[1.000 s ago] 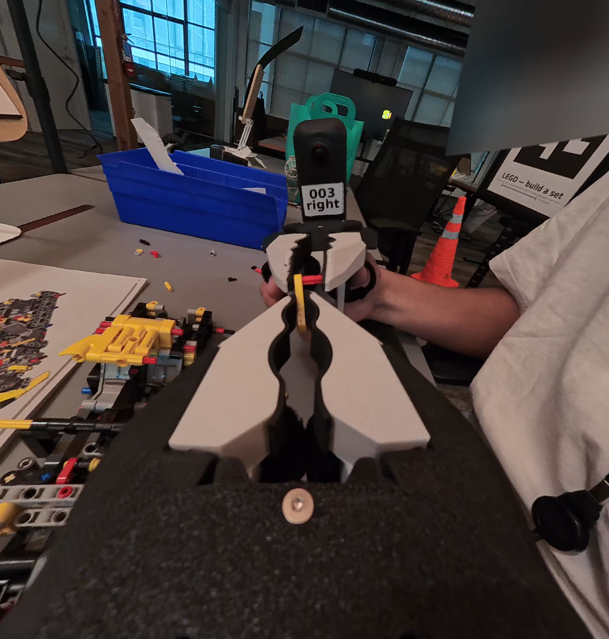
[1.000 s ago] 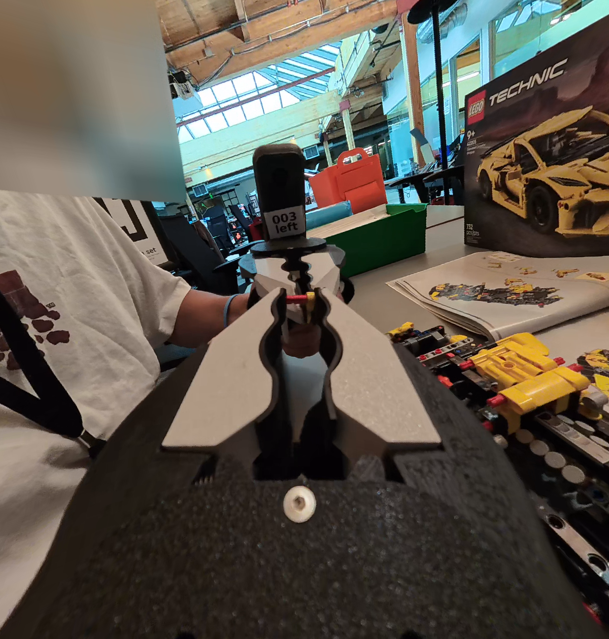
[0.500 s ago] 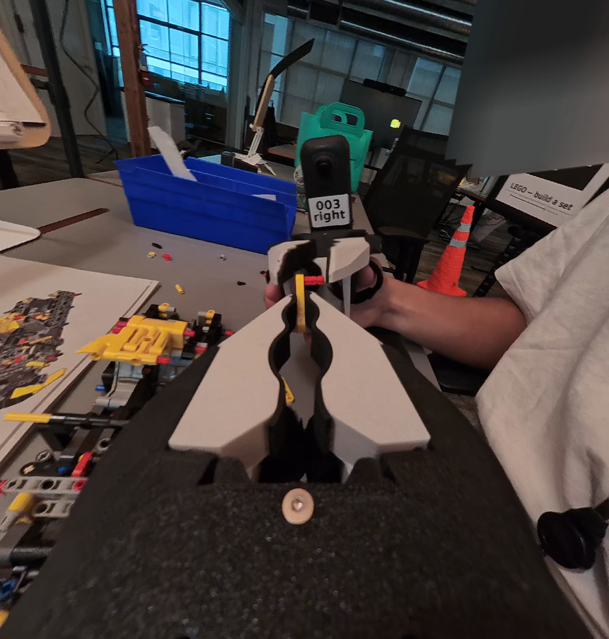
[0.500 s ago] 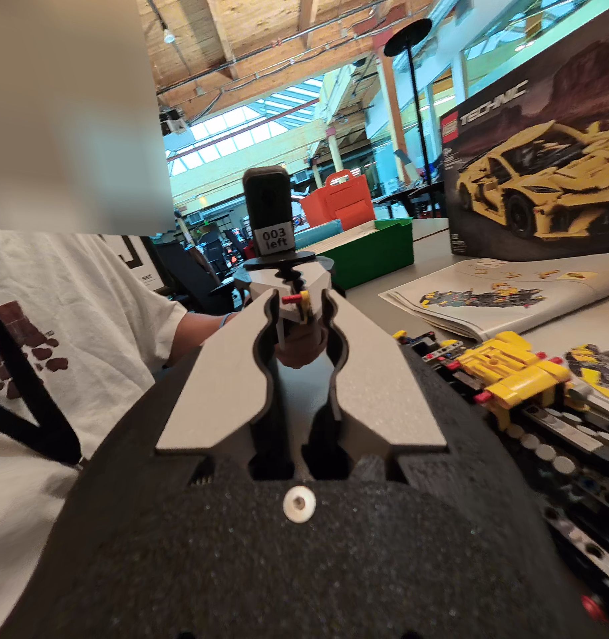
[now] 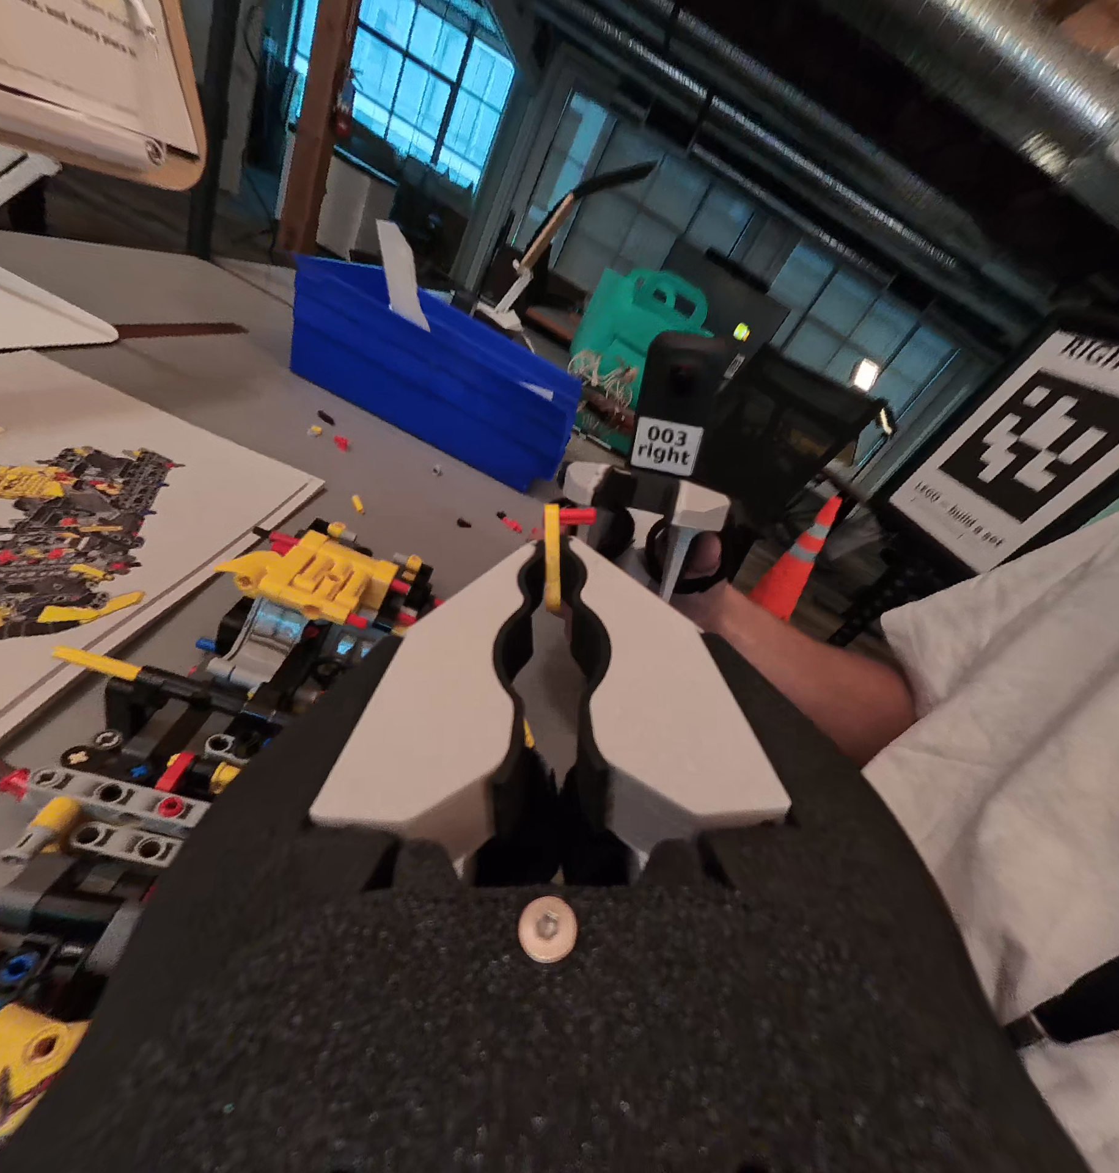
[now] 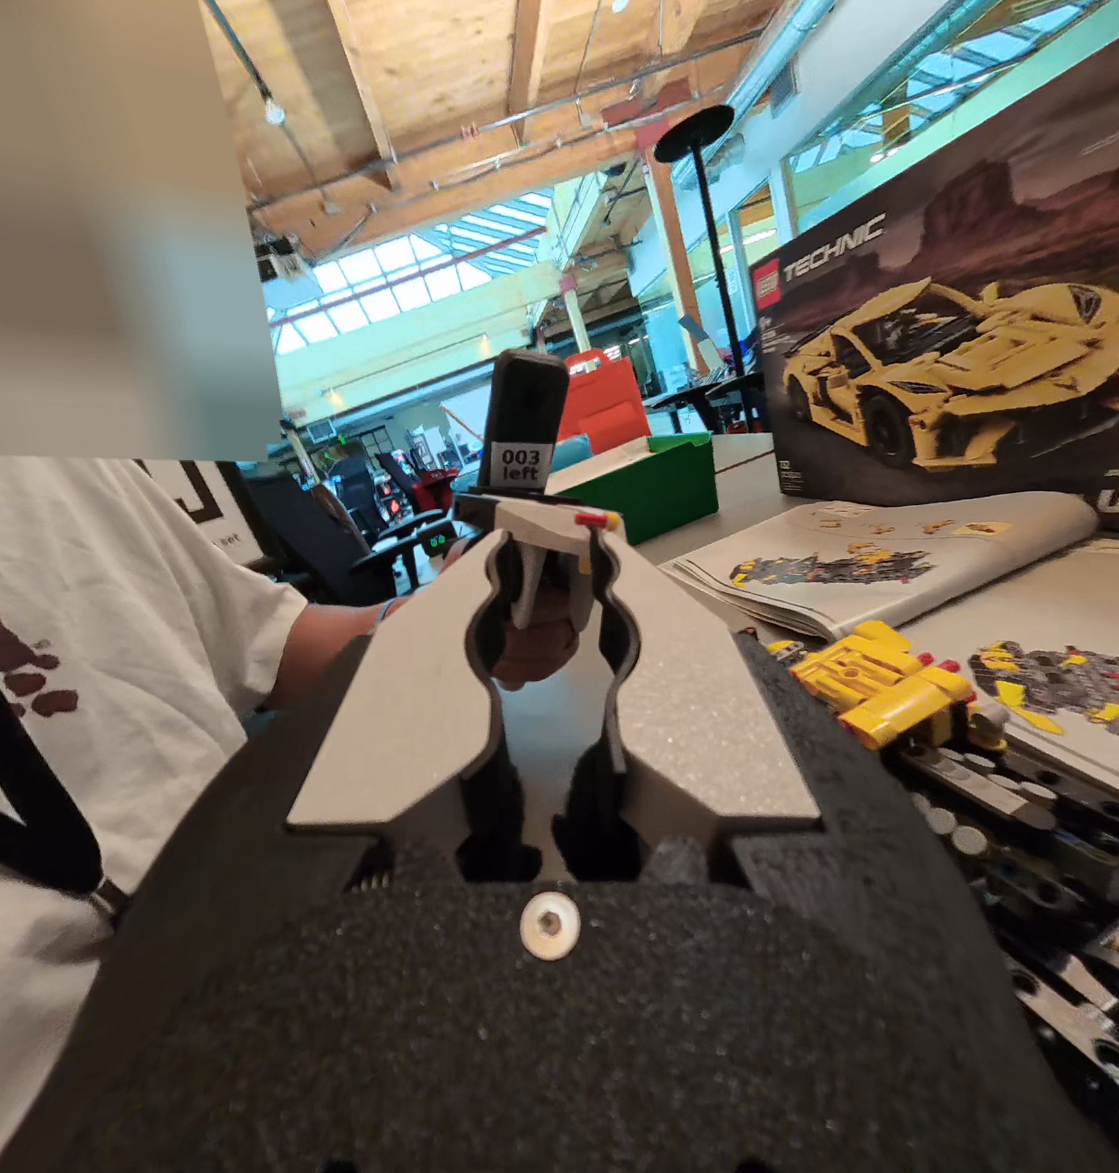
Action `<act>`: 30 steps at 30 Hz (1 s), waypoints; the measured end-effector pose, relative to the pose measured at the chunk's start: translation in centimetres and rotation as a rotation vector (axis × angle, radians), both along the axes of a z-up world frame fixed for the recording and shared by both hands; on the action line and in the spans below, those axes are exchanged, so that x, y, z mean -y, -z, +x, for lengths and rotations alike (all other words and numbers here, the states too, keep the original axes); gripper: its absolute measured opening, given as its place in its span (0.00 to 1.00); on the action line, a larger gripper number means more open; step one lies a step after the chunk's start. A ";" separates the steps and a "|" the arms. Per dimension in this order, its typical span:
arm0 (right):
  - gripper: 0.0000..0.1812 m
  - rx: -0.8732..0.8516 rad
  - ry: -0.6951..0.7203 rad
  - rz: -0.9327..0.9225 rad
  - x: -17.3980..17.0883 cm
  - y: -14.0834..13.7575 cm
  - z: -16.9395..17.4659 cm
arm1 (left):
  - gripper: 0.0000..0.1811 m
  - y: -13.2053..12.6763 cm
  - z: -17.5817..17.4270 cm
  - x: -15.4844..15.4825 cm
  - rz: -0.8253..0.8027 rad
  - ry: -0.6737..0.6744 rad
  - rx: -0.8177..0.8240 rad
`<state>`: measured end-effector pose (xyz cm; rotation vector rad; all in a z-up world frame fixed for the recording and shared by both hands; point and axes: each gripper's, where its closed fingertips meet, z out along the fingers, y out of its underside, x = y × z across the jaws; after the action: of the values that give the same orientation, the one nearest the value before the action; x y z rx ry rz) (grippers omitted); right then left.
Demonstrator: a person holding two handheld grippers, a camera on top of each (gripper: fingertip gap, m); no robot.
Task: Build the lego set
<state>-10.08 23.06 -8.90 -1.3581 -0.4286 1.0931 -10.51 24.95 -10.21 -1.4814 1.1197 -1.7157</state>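
Yellow plastic marks the half-built toy car [image 5: 318,581], which sits on the grey table [image 5: 239,393] and serves as the landmark here. Left of the car lies an open instruction booklet [image 5: 99,508]; behind the car, loose small pieces [image 5: 337,438] are scattered in front of a blue bin [image 5: 429,374]. Right of the car and raised above the table, the left gripper [image 5: 551,558] is clamped on a thin yellow piece [image 5: 551,565], held upright, with a short red pin [image 5: 576,515] sticking sideways out of its top. Further right of the car, the right gripper [image 6: 547,552] faces the left one; its fingers are apart and hold nothing, and the red pin [image 6: 591,520] shows just above its right fingertip. A person in a white shirt [image 5: 1020,730] holds both tools.

The step in hand appears to be seating the red pin in the yellow piece. To do it well, keep the left grip firm and steady, press the pin straight along its own line until it sits fully in, then carry the pair back to the car without twisting
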 end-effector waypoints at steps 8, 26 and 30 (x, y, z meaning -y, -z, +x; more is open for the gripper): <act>0.09 0.135 0.110 -0.150 -1.6 2.8 0.7 | 0.02 2.1 0.4 -2.6 0.280 -0.246 -0.153; 0.13 0.582 0.041 -0.172 0.8 6.4 1.2 | 0.02 6.8 1.5 0.5 0.475 -0.096 -0.374; 0.10 0.498 0.076 -0.240 -0.4 6.4 0.7 | 0.02 6.6 1.5 0.2 0.552 -0.132 -0.366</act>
<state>-9.33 23.48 -15.32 -1.8523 -0.6142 0.7520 -9.05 24.76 -16.78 -1.4885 1.4949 -0.9506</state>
